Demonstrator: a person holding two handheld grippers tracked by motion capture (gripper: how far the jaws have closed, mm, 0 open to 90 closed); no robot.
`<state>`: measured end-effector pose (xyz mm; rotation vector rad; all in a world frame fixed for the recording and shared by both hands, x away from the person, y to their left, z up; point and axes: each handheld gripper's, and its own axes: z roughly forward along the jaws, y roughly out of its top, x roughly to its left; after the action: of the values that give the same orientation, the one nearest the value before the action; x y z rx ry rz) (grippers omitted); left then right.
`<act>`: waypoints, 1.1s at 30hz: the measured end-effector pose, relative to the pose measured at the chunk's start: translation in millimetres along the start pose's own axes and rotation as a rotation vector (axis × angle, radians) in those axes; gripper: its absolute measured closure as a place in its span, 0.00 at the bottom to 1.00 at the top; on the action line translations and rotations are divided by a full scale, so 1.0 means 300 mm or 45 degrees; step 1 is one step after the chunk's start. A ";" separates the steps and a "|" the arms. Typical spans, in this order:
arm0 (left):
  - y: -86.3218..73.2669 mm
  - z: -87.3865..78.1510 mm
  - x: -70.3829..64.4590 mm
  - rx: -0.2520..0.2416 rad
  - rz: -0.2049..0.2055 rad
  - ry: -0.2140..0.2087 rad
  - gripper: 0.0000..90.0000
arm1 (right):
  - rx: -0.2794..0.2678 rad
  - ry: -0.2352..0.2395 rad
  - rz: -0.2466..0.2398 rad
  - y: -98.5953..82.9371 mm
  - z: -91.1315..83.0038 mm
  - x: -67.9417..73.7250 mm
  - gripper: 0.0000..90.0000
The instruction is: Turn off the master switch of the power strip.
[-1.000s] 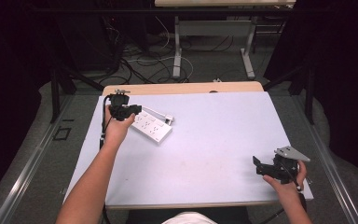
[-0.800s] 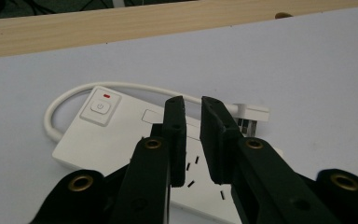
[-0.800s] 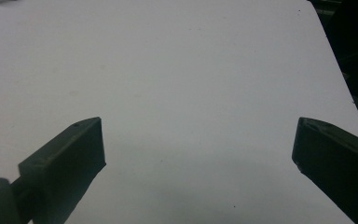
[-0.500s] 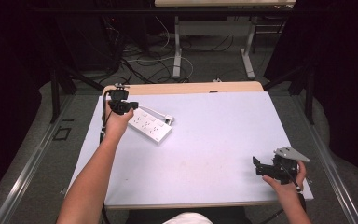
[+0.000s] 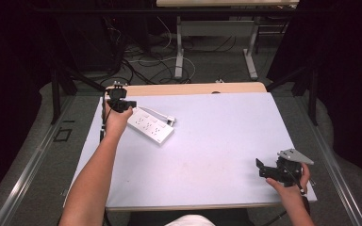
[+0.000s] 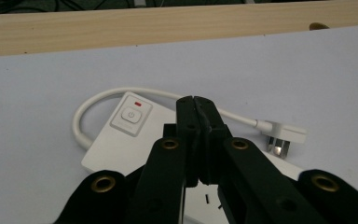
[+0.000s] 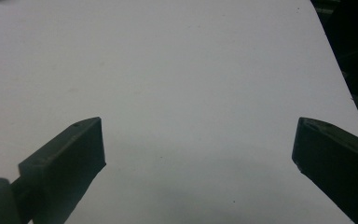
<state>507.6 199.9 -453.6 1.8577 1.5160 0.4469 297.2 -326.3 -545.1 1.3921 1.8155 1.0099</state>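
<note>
1. White power strip lies at the table's far left, its cord looped beside it.
2. Left gripper hovers just above its switch end, jaws pressed together, empty.
3. Right gripper sits well apart, jaws wide.

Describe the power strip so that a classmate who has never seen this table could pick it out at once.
Start at the white table and go to its far left corner, by the wooden edge. There, just beyond the shut left gripper, lies the white power strip, a flat bar set at a slant. Its rows of sockets, its button with a red light and its short looped cord ending in a plug mark it out.
</note>
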 end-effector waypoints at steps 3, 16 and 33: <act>0.011 0.002 0.006 -0.005 -0.003 0.016 1.00 | -0.014 0.006 0.001 -0.003 0.001 -0.001 0.02; 0.038 0.045 0.026 -0.003 -0.048 0.037 1.00 | -0.010 0.024 -0.003 -0.002 -0.007 0.011 0.00; 0.046 0.104 0.082 0.033 -0.061 0.094 1.00 | -0.008 0.023 -0.006 -0.009 -0.006 0.017 0.00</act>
<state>544.1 213.2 -469.9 1.8382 1.6188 0.4800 293.2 -322.1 -546.7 1.3786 1.8262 1.0279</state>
